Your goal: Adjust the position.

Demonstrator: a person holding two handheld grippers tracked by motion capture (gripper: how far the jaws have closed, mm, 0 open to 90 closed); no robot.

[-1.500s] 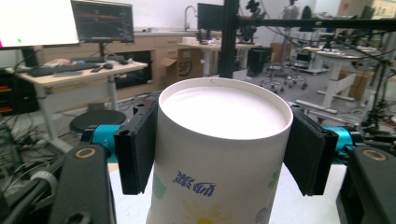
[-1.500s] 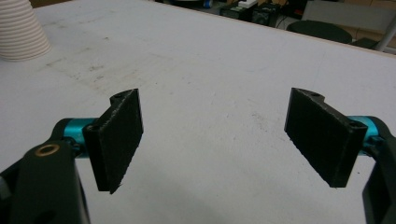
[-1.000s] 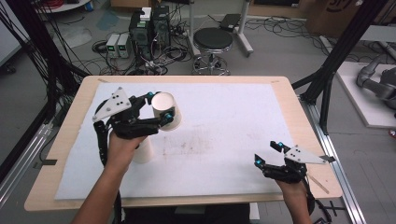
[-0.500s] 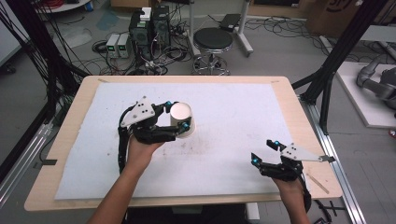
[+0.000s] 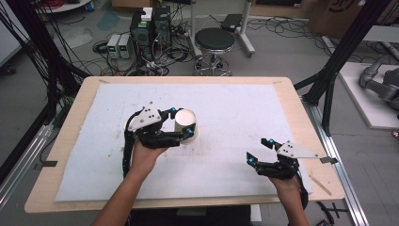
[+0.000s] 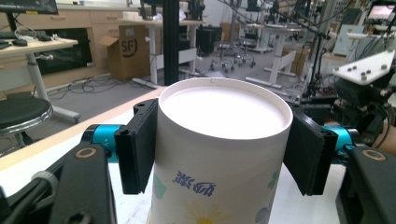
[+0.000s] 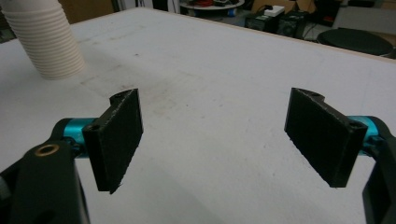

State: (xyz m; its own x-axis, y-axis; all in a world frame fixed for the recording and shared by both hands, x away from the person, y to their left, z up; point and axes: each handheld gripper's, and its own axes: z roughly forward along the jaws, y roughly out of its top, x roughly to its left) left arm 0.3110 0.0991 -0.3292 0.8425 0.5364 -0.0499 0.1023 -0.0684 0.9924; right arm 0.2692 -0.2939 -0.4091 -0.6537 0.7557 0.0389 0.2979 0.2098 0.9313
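Left gripper [image 6: 219, 149] clamped on paper cup [image 6: 219, 140], upside down, pads flat against both walls, centre-left of the high frame, low over white mat [image 5: 235, 108]. Right gripper [image 7: 219, 135] spread wide on nothing, lower right, idle. Advised: lower level, keep squeeze light against crushing, release only once rim sits flat, well apart from cup stack [image 7: 46, 37].

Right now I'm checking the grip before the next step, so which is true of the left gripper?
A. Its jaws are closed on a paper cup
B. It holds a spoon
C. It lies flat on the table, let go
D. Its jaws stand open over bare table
A: in the left gripper view the left gripper has a black jaw pressed on each side of the paper cup.
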